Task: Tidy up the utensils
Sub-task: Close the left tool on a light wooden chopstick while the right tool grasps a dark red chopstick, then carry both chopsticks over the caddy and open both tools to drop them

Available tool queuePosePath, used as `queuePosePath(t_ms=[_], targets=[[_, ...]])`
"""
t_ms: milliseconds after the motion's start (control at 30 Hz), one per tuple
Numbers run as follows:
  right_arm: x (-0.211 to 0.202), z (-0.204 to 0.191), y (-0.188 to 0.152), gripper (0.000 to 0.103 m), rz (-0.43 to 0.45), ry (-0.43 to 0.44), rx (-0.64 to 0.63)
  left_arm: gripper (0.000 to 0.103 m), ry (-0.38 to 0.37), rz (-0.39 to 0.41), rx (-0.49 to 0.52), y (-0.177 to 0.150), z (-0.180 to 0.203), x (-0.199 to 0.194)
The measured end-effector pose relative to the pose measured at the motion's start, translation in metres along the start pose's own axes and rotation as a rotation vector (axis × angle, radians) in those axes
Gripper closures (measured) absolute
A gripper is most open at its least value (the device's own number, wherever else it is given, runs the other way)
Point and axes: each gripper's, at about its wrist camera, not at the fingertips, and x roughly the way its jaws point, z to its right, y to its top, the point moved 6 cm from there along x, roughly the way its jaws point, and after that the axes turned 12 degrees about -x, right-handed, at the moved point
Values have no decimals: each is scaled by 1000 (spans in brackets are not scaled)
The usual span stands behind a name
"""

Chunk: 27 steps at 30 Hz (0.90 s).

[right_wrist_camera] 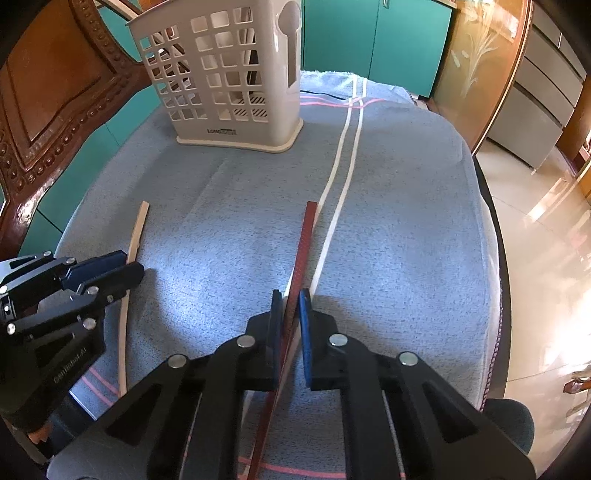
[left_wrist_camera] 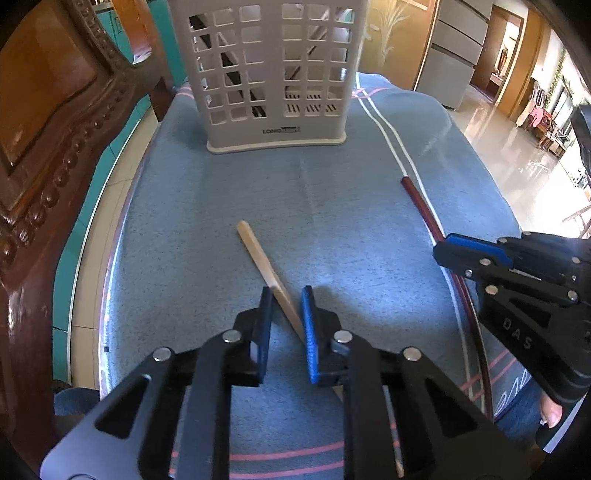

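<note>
A pale wooden chopstick [left_wrist_camera: 264,266] lies on the blue cloth. My left gripper [left_wrist_camera: 287,295] straddles it with the jaws open and a gap on each side. It also shows in the right wrist view [right_wrist_camera: 135,236]. A dark red chopstick [right_wrist_camera: 304,243] lies along the white stripes. My right gripper [right_wrist_camera: 290,295] straddles it with the jaws narrowly open; the stick touches the left pad. The red stick shows at the right of the left wrist view [left_wrist_camera: 421,203]. A beige slotted utensil holder [left_wrist_camera: 269,74] stands upright at the far end, also in the right wrist view [right_wrist_camera: 229,77].
The blue cloth [left_wrist_camera: 221,192] covers a rounded table. A carved wooden chair back [left_wrist_camera: 48,122] stands at the left edge. Teal cabinets [right_wrist_camera: 369,33] are behind. Shiny tiled floor [right_wrist_camera: 535,206] drops off at the right.
</note>
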Motion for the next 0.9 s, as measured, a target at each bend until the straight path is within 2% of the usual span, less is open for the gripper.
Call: queuePosePath(t_ms=[100, 233, 333, 367, 400, 433, 533, 633, 733, 900], targets=[[1, 3, 1, 90, -4, -6, -4, 86, 4, -10, -4, 4, -2, 2], [4, 8, 6, 71, -12, -26, 6, 86, 26, -10, 9, 6, -1, 3], [8, 11, 12, 68, -10, -31, 6, 86, 26, -9, 6, 5, 1, 2], [9, 10, 13, 70, -9, -32, 0, 86, 21, -10, 0, 6, 1, 2], [10, 8, 15, 86, -2, -20, -8, 86, 14, -12, -9, 6, 0, 2], [10, 7, 16, 94, 1, -5, -11, 86, 9, -13, -14, 6, -1, 2], [10, 5, 18, 96, 1, 34, 8, 91, -18, -13, -40, 7, -4, 3], [-5, 6, 22, 97, 60, 47, 22, 96, -84, -38, -97, 13, -12, 2], [-28, 11, 27, 97, 123, 53, 30, 96, -90, 4, -105, 23, -19, -12], [-79, 23, 39, 97, 241, 66, 55, 96, -144, 105, -112, 40, -18, -59]])
